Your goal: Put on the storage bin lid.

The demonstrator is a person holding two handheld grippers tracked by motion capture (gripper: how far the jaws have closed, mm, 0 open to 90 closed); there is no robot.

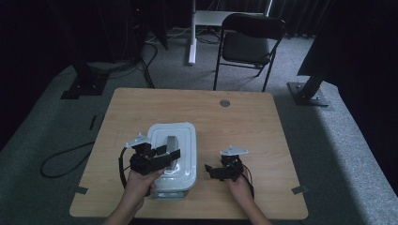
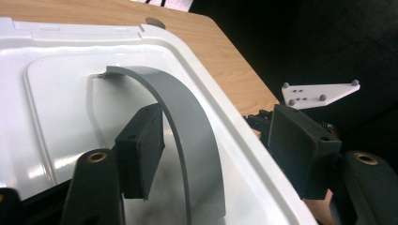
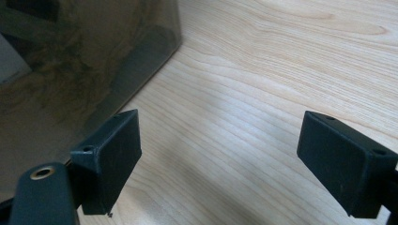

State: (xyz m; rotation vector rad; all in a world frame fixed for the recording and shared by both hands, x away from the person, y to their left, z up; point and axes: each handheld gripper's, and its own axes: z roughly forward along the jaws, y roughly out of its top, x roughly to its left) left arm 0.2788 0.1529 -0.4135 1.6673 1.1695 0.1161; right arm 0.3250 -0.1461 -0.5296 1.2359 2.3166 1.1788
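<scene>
A: Item one, far left?
B: Left gripper [image 1: 172, 154], held over the box [image 1: 187, 140], a white lidded container on the near half of the table [image 1: 244, 117]. In the left gripper view its jaws stand apart on either side of the grey arched handle [image 2: 187, 126] on the lid [image 2: 56, 108]; neither pad presses the handle, so it is released.

A: Item two?
B: The box itself: upright, lid on, handle running along the lid's middle.

A: Item three, to the right?
B: Right gripper [image 1: 210, 169], just beside the box, low over bare wood. In the right gripper view its jaws are spread wide with nothing between them, and the box's side wall [image 3: 70, 70] rises at the left.

A: Beyond the table?
B: A black chair [image 1: 248, 44] on the grey carpet.
</scene>
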